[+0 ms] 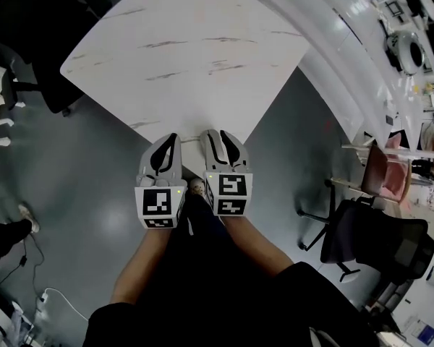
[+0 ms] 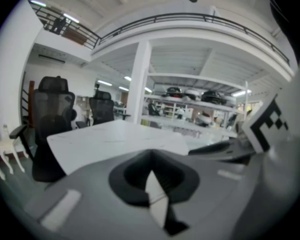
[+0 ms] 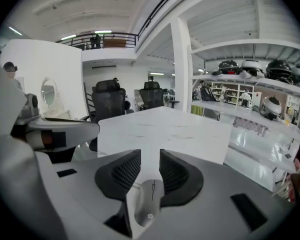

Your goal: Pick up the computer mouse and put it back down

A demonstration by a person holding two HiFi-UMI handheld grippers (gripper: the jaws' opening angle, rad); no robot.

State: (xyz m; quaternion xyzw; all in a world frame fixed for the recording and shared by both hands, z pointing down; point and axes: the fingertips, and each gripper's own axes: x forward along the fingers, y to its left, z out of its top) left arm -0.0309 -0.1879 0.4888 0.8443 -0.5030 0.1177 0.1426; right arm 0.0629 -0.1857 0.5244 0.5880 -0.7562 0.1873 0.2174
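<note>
- Two tools meet at the near corner of a white table (image 1: 195, 49) in the head view: left gripper (image 1: 168, 142) beside right gripper (image 1: 213, 137).
- Left gripper view: jaws pressed together, empty.
- Right gripper view: jaws pinch the grey computer mouse (image 3: 149, 204), with the table beyond.

Large open-plan lab or workshop hall with office furniture.
Shown by a white marble-patterned tabletop (image 1: 195, 49) on a glossy grey floor (image 1: 94, 186), black mesh office chairs (image 3: 110, 101), a long curved white counter (image 1: 333, 56), white open shelving loaded with helmet-like gear (image 3: 250, 69), a railed mezzanine gallery (image 3: 110, 39) under strip lights, and loose cables (image 1: 50, 296) trailing over the floor.
</note>
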